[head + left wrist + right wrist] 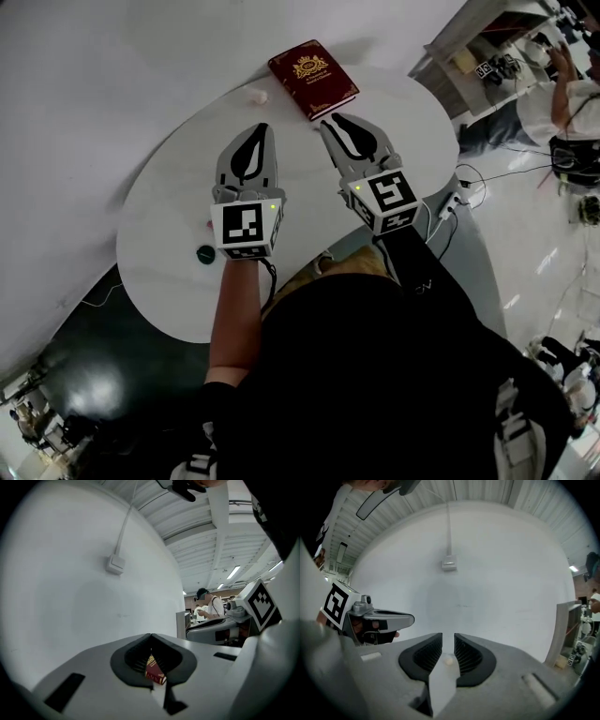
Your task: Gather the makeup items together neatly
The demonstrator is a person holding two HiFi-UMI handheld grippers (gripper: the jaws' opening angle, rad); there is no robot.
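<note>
A dark red case with a gold crest (313, 79) lies at the far edge of the white oval table (169, 187). It shows again through the left jaws as the red case (154, 671). A small pale puff (258, 96) rests to its left. A dark green round lid (205, 253) and a tiny pink bit (208, 223) lie beside the left marker cube. My left gripper (263, 127) (151, 637) hovers over the table, tips touching, empty. My right gripper (330, 119) (448, 637) points just short of the case, jaws a narrow gap apart, holding nothing; a pale item (448, 660) shows beyond the gap.
A white wall (497, 583) with a small box and cable stands right behind the table. A white power strip with cords (448, 202) hangs by the table's right edge. A person (577, 103) stands by benches at the far right.
</note>
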